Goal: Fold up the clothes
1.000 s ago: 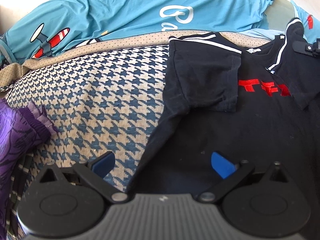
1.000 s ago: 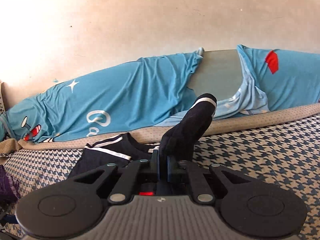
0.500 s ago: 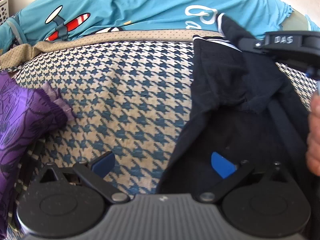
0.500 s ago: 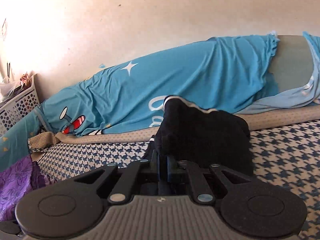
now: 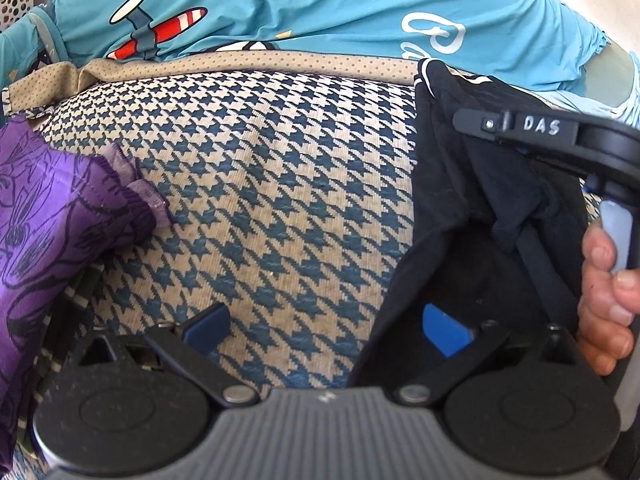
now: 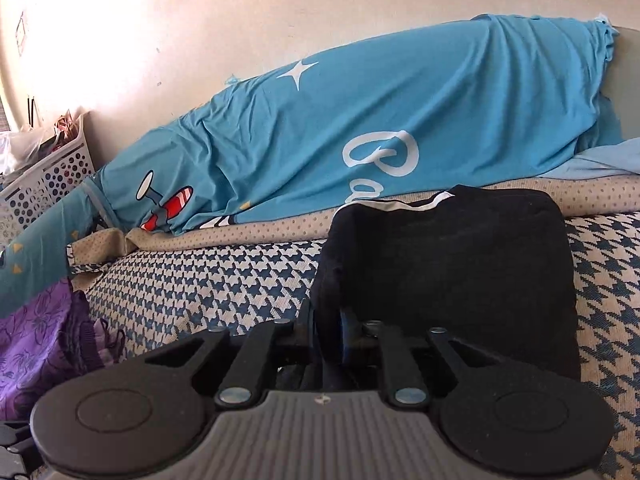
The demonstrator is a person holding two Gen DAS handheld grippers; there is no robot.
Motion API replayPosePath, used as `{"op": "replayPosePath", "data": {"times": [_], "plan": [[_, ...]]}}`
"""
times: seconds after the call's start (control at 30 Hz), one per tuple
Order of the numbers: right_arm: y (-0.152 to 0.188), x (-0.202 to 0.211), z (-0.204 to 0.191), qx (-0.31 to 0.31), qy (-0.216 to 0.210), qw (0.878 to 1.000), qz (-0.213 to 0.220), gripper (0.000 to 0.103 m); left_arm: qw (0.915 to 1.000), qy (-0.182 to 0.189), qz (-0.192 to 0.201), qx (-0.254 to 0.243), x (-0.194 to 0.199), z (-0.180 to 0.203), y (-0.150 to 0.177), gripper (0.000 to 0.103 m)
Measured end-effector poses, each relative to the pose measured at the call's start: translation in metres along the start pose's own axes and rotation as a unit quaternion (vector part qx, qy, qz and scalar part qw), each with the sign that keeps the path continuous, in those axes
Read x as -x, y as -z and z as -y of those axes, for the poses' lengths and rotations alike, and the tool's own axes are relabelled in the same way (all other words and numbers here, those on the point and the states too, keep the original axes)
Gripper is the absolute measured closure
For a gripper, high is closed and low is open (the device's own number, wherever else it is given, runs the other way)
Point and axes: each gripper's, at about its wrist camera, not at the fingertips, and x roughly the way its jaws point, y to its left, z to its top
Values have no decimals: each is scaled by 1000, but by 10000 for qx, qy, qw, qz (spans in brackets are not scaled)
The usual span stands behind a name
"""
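Observation:
A black T-shirt with white trim lies on the houndstooth bed cover, folded over on itself. My left gripper is open low over the cover, its right blue pad over the shirt's left edge. My right gripper is shut on a fold of the black T-shirt, which drapes ahead of it. In the left wrist view the right gripper shows at the right edge, held by a hand.
A purple patterned garment lies bunched at the left. A blue printed sheet covers a long mound at the back by the wall. A white perforated basket stands at the far left.
My right gripper has carried the shirt's right side leftward across the shirt, covering the red print. The left gripper stayed open and shifted slightly left.

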Motion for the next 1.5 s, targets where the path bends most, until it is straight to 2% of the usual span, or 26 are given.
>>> {"op": "replayPosePath", "data": {"times": [0.1,0.23,0.37,0.5,0.6,0.93,0.97,1.0,1.1,1.3,1.5], "plan": [[-7,13,-1,-9,-70,9999,93,76,10000,-38,32,-26,2,2,1,0],[-12,35,-2,196,-29,9997,129,75,9999,-80,87,-106,6,5,2,0],[-5,47,3,358,9,9994,-33,72,9995,-148,175,-196,12,9,5,0],[3,57,9,511,43,9985,-205,58,9995,-166,199,-178,16,9,6,0],[9,64,12,644,59,9974,-332,54,9995,-170,214,-173,16,10,5,0],[18,54,13,1040,62,9936,-444,53,9994,-203,176,-237,12,14,6,0],[19,53,11,1118,75,9926,-466,61,9994,-206,163,-217,12,13,6,0],[20,51,9,1164,72,9919,-510,78,9995,-208,150,-197,11,12,6,0],[20,50,1,1228,41,9908,-560,91,9996,-197,139,-132,12,7,5,0],[15,54,-23,1367,-159,9897,-390,93,9994,-269,193,-67,16,0,5,0],[24,41,-45,1505,-408,9865,-492,93,9991,-392,168,21,16,-10,5,0]]}}
